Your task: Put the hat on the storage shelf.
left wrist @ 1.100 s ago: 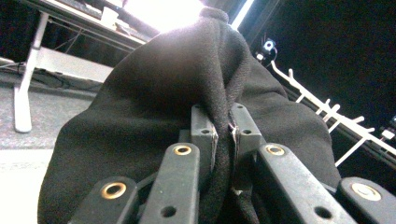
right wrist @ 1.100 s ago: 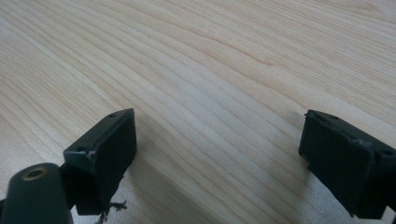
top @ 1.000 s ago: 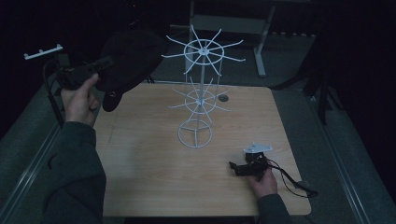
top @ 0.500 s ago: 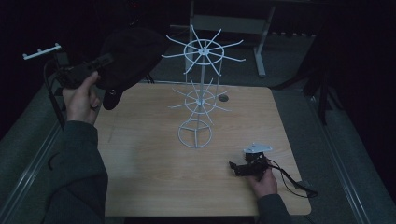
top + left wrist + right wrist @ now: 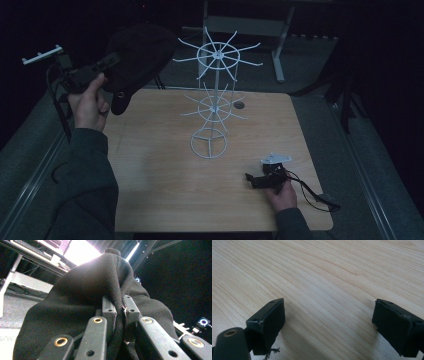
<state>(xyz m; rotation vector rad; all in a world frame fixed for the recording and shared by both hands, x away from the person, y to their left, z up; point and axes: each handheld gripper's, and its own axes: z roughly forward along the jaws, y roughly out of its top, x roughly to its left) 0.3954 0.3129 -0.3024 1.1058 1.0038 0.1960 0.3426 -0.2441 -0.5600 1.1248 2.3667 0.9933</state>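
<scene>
Hat (image 5: 137,57) clamped in L gripper (image 5: 119,308), held up left of rack (image 5: 215,100), not yet hung on a hook. R gripper (image 5: 328,322) rested on table (image 5: 165,185), jaws apart, nothing held.

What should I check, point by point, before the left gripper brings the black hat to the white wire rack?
1. Grip on the black hat: the left gripper is shut on a fold of its fabric. Ok.
2. Hat clear of the table: it hangs above the far left corner. Ok.
3. Wire rack upright, with its top prongs free: ok.
4. Right gripper out of the way: it is open, low over the near right part of the table, apart from the rack. Ok.
5. Hat's opening facing a prong: cannot tell, the fabric is bunched.
6. Rack's base steady on the table: cannot tell.
</scene>
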